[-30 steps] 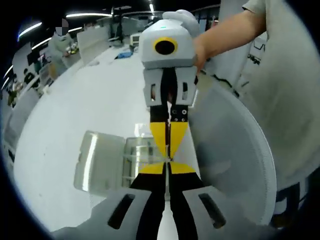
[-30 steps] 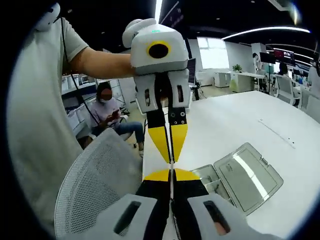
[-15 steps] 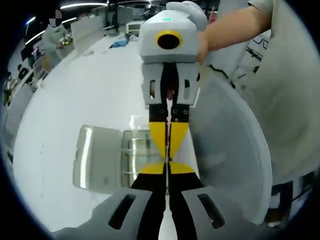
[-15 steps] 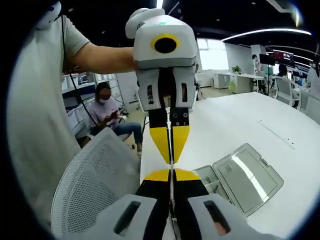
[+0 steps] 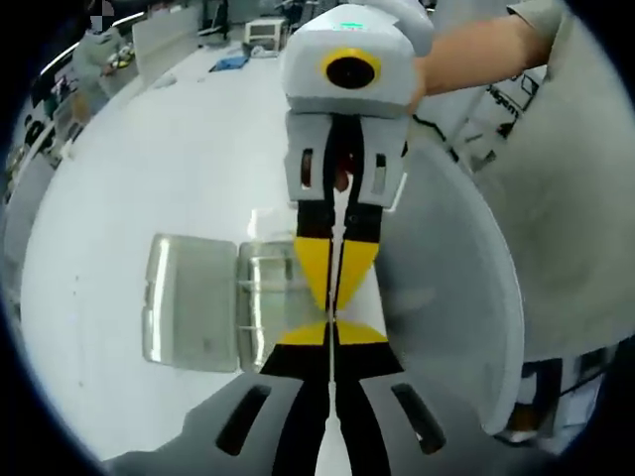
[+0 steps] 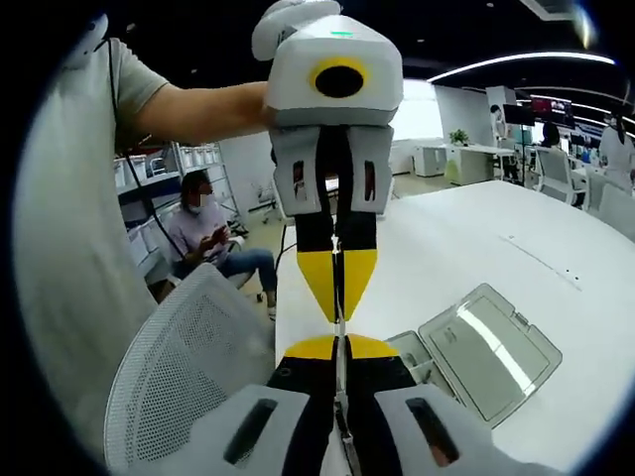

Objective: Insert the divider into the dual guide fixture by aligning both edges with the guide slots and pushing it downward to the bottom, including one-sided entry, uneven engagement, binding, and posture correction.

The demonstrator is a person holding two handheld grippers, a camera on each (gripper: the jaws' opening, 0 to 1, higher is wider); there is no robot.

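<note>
In the left gripper view, the left gripper (image 5: 331, 335) and right gripper (image 5: 333, 297) meet tip to tip, each pinching a thin clear divider (image 5: 333, 260) edge-on, now nearer above the open clear case (image 5: 193, 302) on the white table (image 5: 179, 169). In the right gripper view, both stay pressed on it; a mesh chair (image 6: 184, 367) stands alongside, a seated person (image 6: 203, 228) behind.

Yellow, black and white over a white worktop (image 5: 149, 169)

Each tool (image 5: 330, 332) has yellow-tipped black jaws (white body); beside them, clear case (image 5: 193, 302), white mesh chair (image 6: 174, 372).

Both grippers share one build: the right gripper (image 5: 333, 315) and the left gripper (image 6: 338, 319) have white housings, black jaws, yellow tips. The person wears a grey short-sleeved shirt (image 6: 60, 258).
</note>
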